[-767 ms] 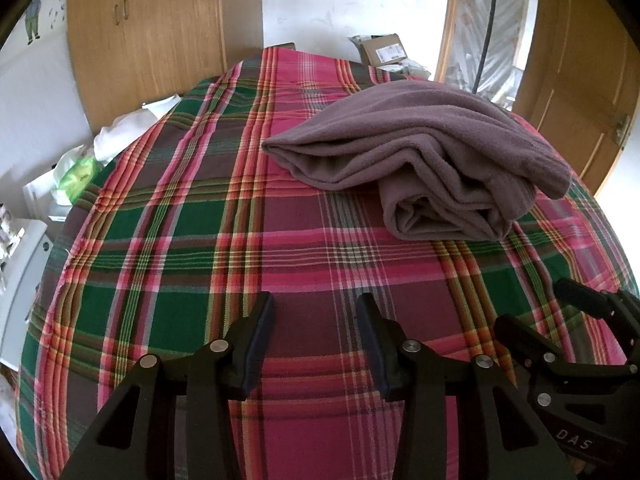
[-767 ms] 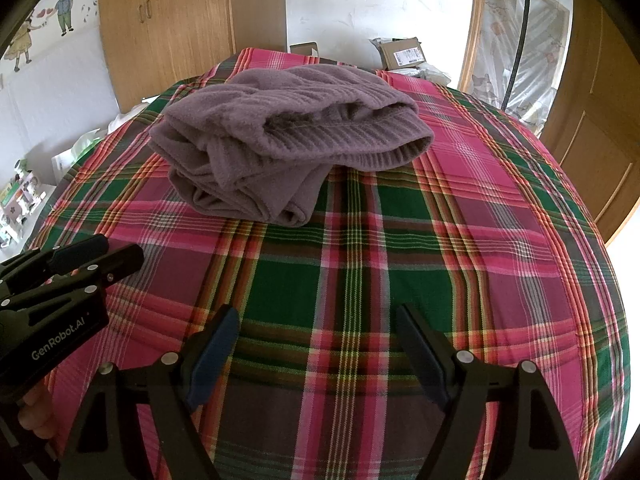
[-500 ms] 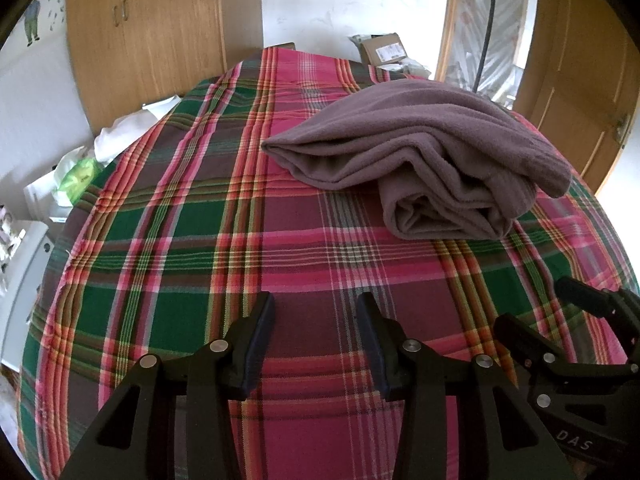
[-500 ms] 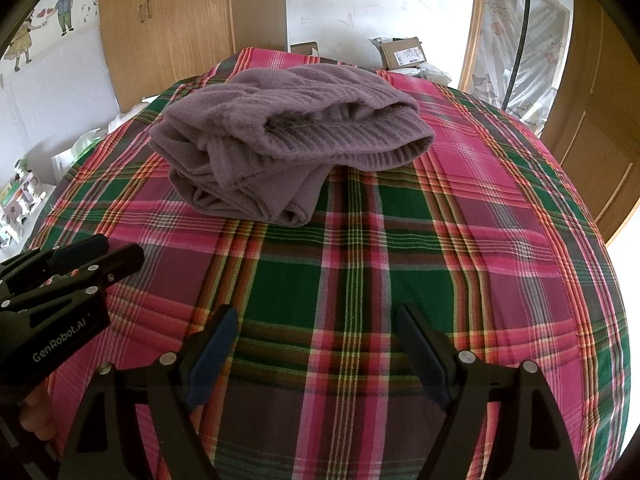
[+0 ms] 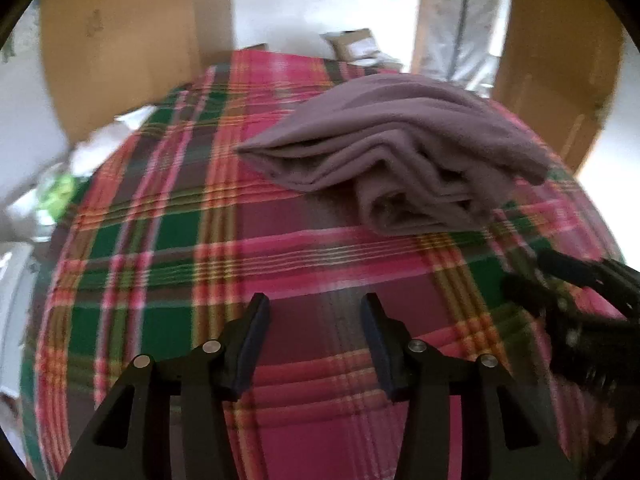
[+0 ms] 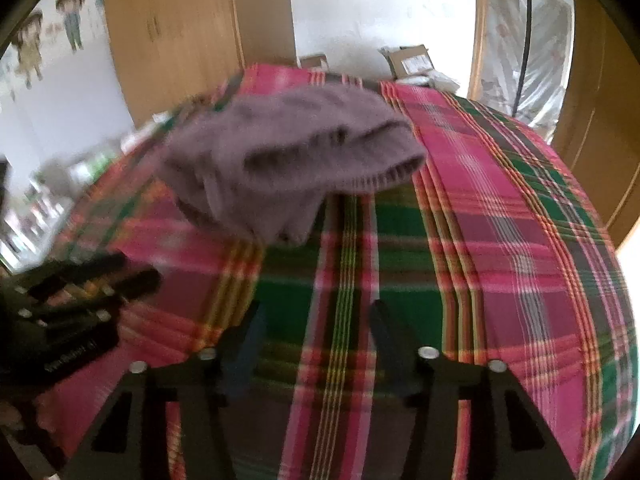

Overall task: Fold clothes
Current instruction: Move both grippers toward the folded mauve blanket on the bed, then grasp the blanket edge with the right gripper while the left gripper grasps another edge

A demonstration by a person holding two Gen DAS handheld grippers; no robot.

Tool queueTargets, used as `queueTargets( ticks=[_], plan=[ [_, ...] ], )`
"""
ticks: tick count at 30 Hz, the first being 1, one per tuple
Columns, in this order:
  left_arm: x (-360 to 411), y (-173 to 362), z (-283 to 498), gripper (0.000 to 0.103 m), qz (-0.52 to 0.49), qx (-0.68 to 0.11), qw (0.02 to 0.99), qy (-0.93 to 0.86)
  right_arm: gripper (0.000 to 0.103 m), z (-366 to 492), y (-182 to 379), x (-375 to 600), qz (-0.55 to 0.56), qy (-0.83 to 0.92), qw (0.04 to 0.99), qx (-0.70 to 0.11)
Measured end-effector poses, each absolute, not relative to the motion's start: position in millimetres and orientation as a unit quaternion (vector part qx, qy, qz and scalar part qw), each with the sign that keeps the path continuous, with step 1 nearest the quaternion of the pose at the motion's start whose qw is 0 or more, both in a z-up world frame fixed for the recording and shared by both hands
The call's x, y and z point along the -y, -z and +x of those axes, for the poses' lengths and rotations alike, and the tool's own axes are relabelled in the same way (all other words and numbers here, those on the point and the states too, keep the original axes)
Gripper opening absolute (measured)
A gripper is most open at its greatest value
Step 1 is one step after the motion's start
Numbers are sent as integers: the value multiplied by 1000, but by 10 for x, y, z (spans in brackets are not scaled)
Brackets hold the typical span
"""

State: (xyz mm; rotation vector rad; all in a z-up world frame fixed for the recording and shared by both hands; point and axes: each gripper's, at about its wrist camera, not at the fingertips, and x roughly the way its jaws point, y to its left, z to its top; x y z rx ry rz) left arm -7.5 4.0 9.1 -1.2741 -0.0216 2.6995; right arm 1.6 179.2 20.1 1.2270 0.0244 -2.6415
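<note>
plaid bed [image 5: 168, 248] carries a mauve sweater [image 5: 400, 160], bundled near its far middle. soft, light, floppy knit (likely to sag), best pinched at the ribbed hem. left gripper [image 5: 314, 312] and right gripper [image 6: 316, 320] hover short, jaws wide, empty.

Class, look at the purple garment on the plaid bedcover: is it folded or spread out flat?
Folded. The purple garment lies as a compact bundle with stacked layers showing along its edges, on the plaid bedcover; no fingers touch it.
</note>
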Motion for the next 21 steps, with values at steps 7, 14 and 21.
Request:
queueTargets(
  ticks=[7, 14, 21],
  plan=[
    [7, -452, -158, 48, -359, 4, 139, -923, 48, -98, -503, -1985, 369, 903, 196, 104],
    [-114, -704, -226, 48, -302, -37, 182, -935, 50, -403, -511, -2076, 382, 872, 226, 203],
    [-159, -693, -302, 48, -298, -59, 202, -931, 14, -527, -706, -2053, 362, 881, 233, 193]
  ],
)
